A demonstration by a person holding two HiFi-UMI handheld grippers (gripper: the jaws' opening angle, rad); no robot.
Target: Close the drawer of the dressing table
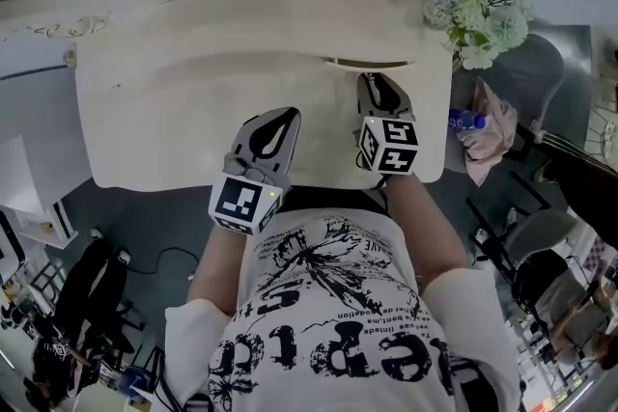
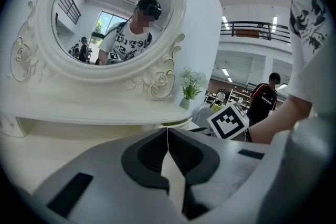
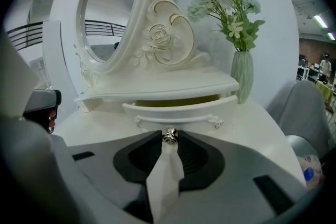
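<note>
The cream dressing table (image 1: pixel 174 111) carries a small upper drawer (image 3: pixel 178 110) that stands slightly pulled out, with a yellowish gap above its front. A small metal knob (image 3: pixel 169 136) sits on the drawer front. My right gripper (image 3: pixel 169 140) has its fingertips closed on that knob; from the head view it (image 1: pixel 370 78) reaches the drawer edge (image 1: pixel 367 64). My left gripper (image 1: pixel 286 115) hovers over the tabletop to the left, shut with nothing between its jaws (image 2: pixel 168 129).
An oval mirror (image 2: pixel 113 13) in a carved frame rises behind the drawer. A green vase of white flowers (image 3: pixel 241 76) stands at the table's right end. A grey chair (image 1: pixel 531 63) with a bottle (image 1: pixel 466 120) is to the right of the table.
</note>
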